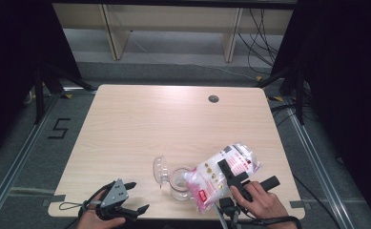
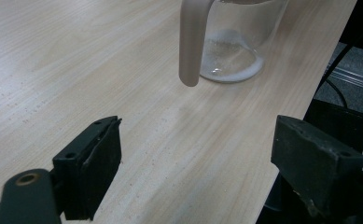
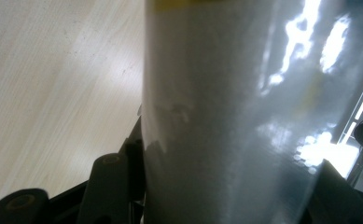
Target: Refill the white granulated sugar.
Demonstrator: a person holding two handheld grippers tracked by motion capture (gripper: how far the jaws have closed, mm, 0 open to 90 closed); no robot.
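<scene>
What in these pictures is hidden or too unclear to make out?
- Printing on the bag: too small to read in the high view; the right gripper view is too close, just glare.
- Jar mouth and lid: cut off by the top edge in the left gripper view.
- Whether anything is pouring: the bag covers the jar's opening in the high view.
- Right gripper pads: hidden behind the bag.

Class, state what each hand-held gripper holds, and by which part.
Right hand-held gripper grips the plastic bag around its middle, tilted over the glass jar. Left hand-held gripper holds nothing.
</scene>
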